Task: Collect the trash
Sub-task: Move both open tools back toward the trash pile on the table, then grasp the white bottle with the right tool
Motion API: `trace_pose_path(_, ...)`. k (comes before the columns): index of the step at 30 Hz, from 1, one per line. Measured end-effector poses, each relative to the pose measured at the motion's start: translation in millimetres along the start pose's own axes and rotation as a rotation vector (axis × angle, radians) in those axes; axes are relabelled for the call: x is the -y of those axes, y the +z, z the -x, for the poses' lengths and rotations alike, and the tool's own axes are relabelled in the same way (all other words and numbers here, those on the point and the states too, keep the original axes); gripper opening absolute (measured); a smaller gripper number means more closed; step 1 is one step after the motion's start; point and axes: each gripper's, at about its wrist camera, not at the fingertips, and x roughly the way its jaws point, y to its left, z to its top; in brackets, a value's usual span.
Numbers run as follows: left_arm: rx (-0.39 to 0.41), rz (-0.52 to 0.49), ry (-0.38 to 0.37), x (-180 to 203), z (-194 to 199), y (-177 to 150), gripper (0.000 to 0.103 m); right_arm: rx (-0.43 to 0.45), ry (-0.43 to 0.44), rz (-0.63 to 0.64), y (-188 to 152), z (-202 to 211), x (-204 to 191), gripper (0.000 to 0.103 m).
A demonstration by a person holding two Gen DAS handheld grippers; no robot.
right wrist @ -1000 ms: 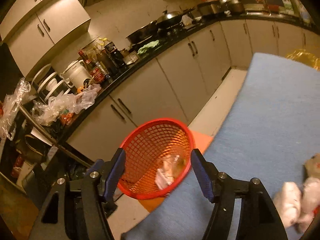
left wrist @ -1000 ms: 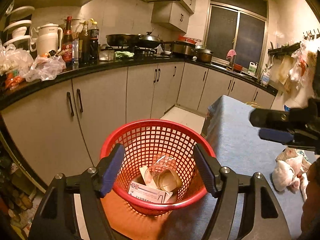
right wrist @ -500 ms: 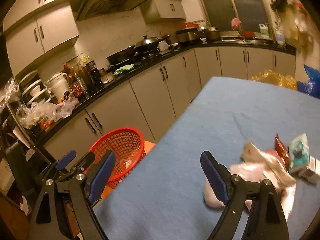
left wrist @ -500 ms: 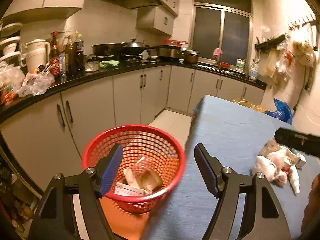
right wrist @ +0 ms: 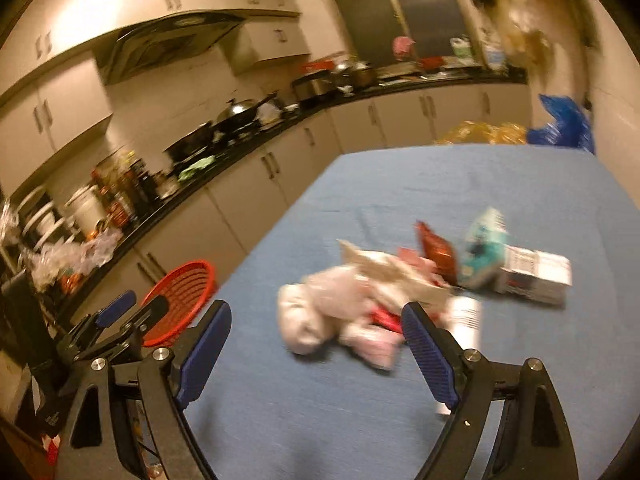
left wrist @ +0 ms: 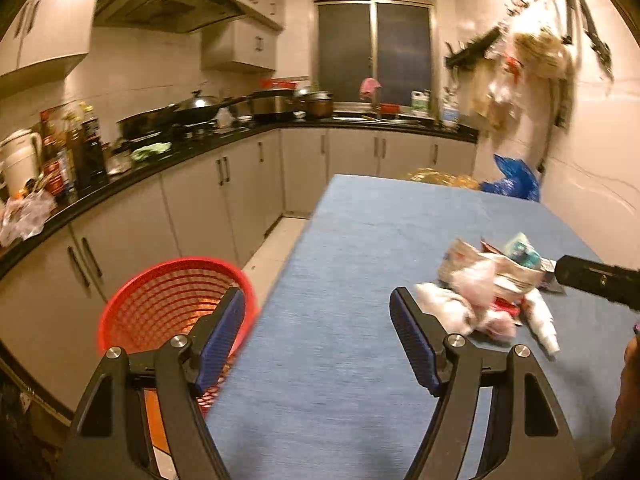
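Your trash pile (right wrist: 360,300) lies on the blue cloth-covered table (right wrist: 440,184), ahead of your right gripper (right wrist: 316,344): soft crumpled white and pink wads, a torn paper wrapper, a glossy red-brown packet (right wrist: 438,252), a teal carton (right wrist: 482,252) and a white printed box (right wrist: 536,276), all too blurred for any writing to be read. The round red plastic mesh basket (left wrist: 168,304) stands off the table's left edge below the grey cabinets, its contents not visible. Your left gripper (left wrist: 316,340) hangs spread and empty over the table's near edge, and your right is spread with nothing between its blue ribbed pads (right wrist: 428,356).
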Motion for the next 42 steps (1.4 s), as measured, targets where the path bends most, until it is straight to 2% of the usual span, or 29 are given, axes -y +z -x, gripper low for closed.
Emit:
trace_pose_path(2, -0.008, -0.020, -0.019, 12, -1, -1, 0.074, -0.004, -0.014, -0.033, 0, 4, 17, 0.090)
trace_pose_path(5, -0.026, -0.050, -0.048, 30, -2, -3, 0.074, -0.033, -0.083, -0.070, -3, 2, 44, 0.089)
trace_pose_path(8, -0.046, -0.068, -0.069, 41, -4, -4, 0.075, -0.065, -0.098, -0.110, -6, -4, 62, 0.080)
trace_pose_path(10, -0.059, -0.076, -0.077, 47, -6, -6, 0.075, -0.110, -0.108, -0.126, -10, -14, 72, 0.065)
trace_pose_path(12, -0.071, -0.080, -0.084, 51, -8, -7, 0.075, -0.133, -0.117, -0.122, -13, -22, 72, 0.060)
trace_pose_path(15, -0.098, -0.077, -0.099, 53, -12, -9, 0.075, -0.166, -0.135, -0.114, -19, -37, 74, 0.044)
trace_pose_path(20, -0.159, -0.057, -0.128, 53, -26, -10, 0.075, -0.191, -0.182, -0.092, -21, -55, 77, 0.040)
trace_pose_path(22, -0.189, -0.035, -0.150, 53, -33, -8, 0.075, -0.193, -0.195, -0.078, -21, -59, 78, 0.033)
trace_pose_path(28, -0.255, 0.010, -0.219, 66, -56, 3, 0.075, -0.161, -0.170, -0.101, -24, -54, 85, 0.032)
trace_pose_path(32, -0.293, 0.010, -0.211, 79, -77, 1, 0.074, -0.153, -0.146, -0.129, -23, -52, 91, 0.032)
trace_pose_path(36, -0.329, 0.010, -0.202, 84, -96, -2, 0.059, -0.146, -0.133, -0.138, -24, -50, 91, 0.032)
trace_pose_path(42, -0.358, 0.030, -0.213, 82, -119, -8, 0.058, -0.123, -0.124, -0.136, -25, -46, 89, 0.033)
